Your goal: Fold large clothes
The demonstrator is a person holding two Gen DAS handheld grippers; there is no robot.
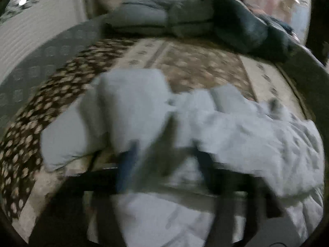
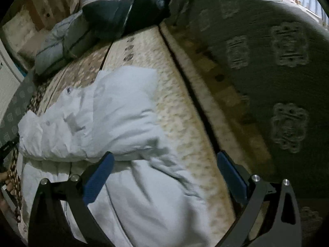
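Note:
A large white shirt [image 1: 236,127] lies crumpled on a patterned bed cover [image 1: 195,65]. In the left wrist view the picture is blurred. My left gripper [image 1: 162,154] has its fingers close together with a grey fold of the shirt between them. In the right wrist view the same white shirt [image 2: 115,119] lies bunched, with small buttons showing. My right gripper [image 2: 164,158] is open wide and empty; its left blue pad [image 2: 98,177] sits over the shirt's edge and its right pad [image 2: 230,177] over the bed cover.
Grey and dark blue pillows [image 1: 185,18] are stacked at the bed's far end, also in the right wrist view [image 2: 115,14]. A grey patterned blanket [image 2: 277,65] covers the right side. A white ribbed wall [image 1: 30,30] stands at the left.

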